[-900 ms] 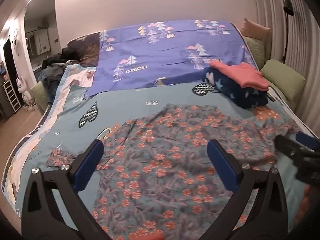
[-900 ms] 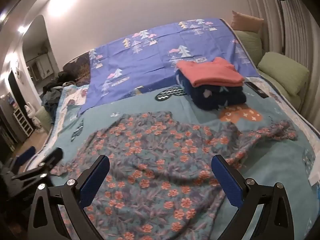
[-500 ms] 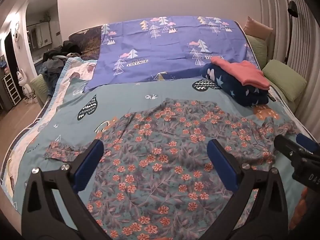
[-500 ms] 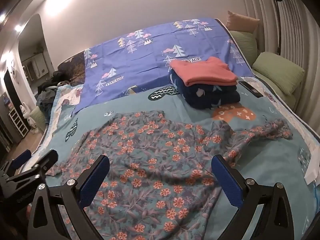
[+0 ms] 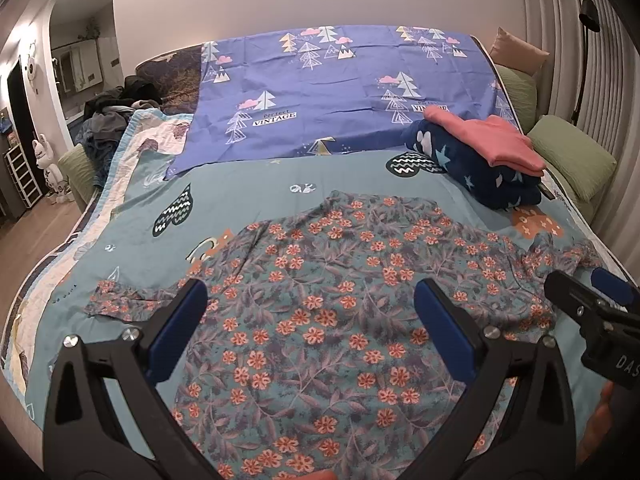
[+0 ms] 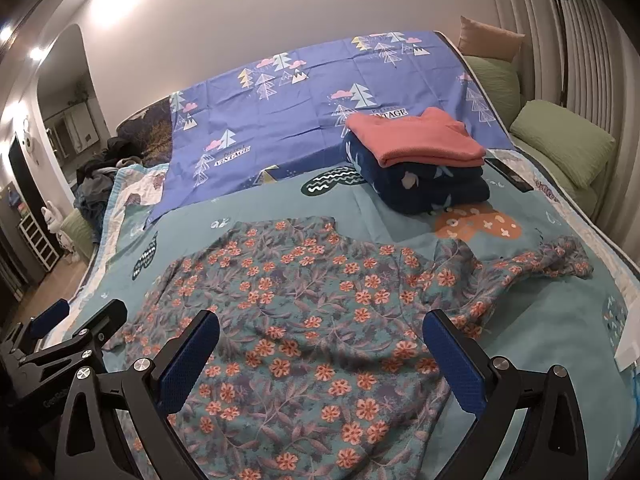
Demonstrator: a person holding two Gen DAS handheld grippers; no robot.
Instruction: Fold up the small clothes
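A floral shirt (image 5: 340, 300) (image 6: 320, 300), teal with orange flowers, lies spread flat on the bed. One sleeve (image 5: 120, 300) reaches out to the left, the other sleeve (image 6: 560, 260) lies bunched at the right. My left gripper (image 5: 310, 312) hovers open above the shirt's middle, nothing between its blue pads. My right gripper (image 6: 320, 344) is open too, over the shirt's lower half, holding nothing. Each gripper shows at the edge of the other's view: the right gripper (image 5: 592, 300) and the left gripper (image 6: 84, 324).
A stack of folded clothes, a pink top (image 5: 484, 140) (image 6: 416, 138) on navy garments (image 6: 424, 184), sits at the back right. A purple sheet (image 5: 340, 92) covers the far bed. Green pillows (image 5: 572, 160) line the right edge, a clothes heap (image 5: 112, 116) lies far left.
Both views have drawn back and up a little, so more of the shirt shows. The shirt lies smoother and flatter than before. Both grippers stay open.
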